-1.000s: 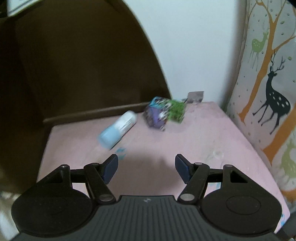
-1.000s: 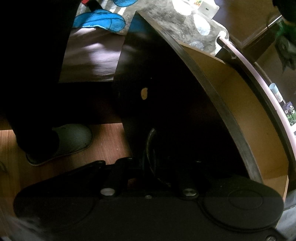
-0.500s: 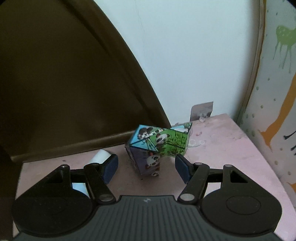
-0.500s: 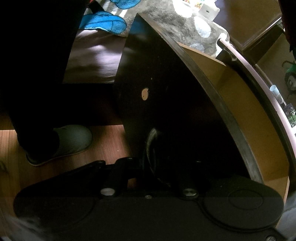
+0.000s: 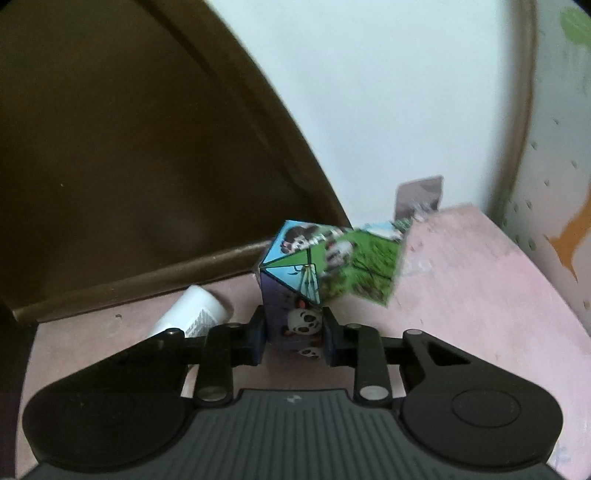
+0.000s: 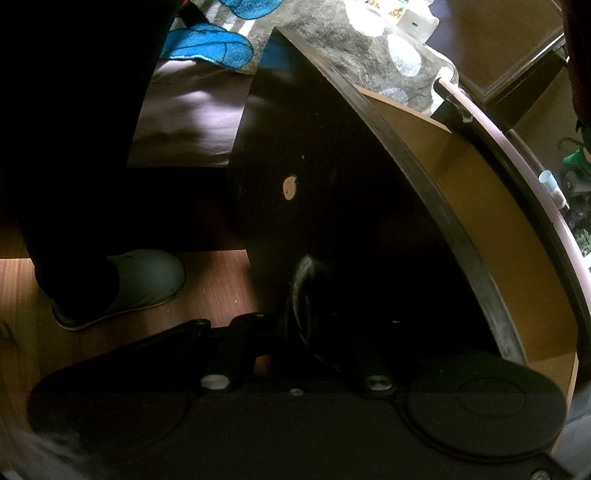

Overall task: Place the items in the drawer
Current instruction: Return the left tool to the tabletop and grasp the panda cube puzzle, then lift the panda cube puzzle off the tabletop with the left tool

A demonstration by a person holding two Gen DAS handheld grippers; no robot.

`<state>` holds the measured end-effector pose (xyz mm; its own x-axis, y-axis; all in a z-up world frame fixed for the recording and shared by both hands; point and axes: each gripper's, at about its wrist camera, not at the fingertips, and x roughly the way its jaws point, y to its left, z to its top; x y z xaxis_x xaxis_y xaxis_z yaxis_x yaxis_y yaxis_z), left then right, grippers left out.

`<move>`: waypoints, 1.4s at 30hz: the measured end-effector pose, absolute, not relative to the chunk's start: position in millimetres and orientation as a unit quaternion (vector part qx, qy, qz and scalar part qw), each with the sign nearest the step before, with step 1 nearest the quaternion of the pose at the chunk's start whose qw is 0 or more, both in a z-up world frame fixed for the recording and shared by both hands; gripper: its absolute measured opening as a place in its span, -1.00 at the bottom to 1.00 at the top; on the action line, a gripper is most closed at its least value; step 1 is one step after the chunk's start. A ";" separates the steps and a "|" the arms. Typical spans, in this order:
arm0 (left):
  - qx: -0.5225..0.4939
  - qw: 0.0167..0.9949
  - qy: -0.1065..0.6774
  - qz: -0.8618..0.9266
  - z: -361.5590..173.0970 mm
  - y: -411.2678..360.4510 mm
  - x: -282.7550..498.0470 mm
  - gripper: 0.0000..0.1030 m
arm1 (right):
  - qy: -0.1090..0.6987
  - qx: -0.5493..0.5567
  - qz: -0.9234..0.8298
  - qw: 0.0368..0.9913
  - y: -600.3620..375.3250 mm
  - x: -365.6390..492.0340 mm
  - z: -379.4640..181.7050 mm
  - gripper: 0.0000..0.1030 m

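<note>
In the left wrist view my left gripper (image 5: 293,341) is shut on the panda picture cube (image 5: 317,273), gripping its near lower corner above the pink tabletop (image 5: 480,280). A white and blue tube (image 5: 190,312) lies on the pink top just left of the cube. In the right wrist view my right gripper (image 6: 306,325) is shut on the dark metal drawer handle (image 6: 301,280) on the dark drawer front (image 6: 332,206). The drawer (image 6: 491,236) stands pulled open, with a tan wooden inside. The tube also shows small at the far right (image 6: 552,188).
A dark brown headboard (image 5: 129,166) rises behind the pink top, with a white wall and a deer-print curtain (image 5: 565,147) at the right. Below the drawer are a wooden floor (image 6: 207,288), a person's slippered foot (image 6: 140,284) and a grey and blue rug (image 6: 332,33).
My left gripper moved forward to the cube and shut on it; the cube tilted. The tube is now partly hidden behind the left finger. The right gripper stayed on the handle.
</note>
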<state>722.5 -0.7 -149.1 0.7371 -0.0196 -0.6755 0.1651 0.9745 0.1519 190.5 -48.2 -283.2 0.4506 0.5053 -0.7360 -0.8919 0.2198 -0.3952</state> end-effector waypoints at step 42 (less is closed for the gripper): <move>0.187 0.899 0.377 -0.121 -75.0 -22.7 436.5 -0.48 | 0.227 -0.443 0.460 0.735 -40.9 184.2 -286.6 -0.92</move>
<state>436.5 -22.7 -75.0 0.6859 -0.0773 -0.7236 0.3593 0.9006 0.2444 184.2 -40.9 -286.6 0.4732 0.4756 -0.7416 -0.8778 0.1831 -0.4427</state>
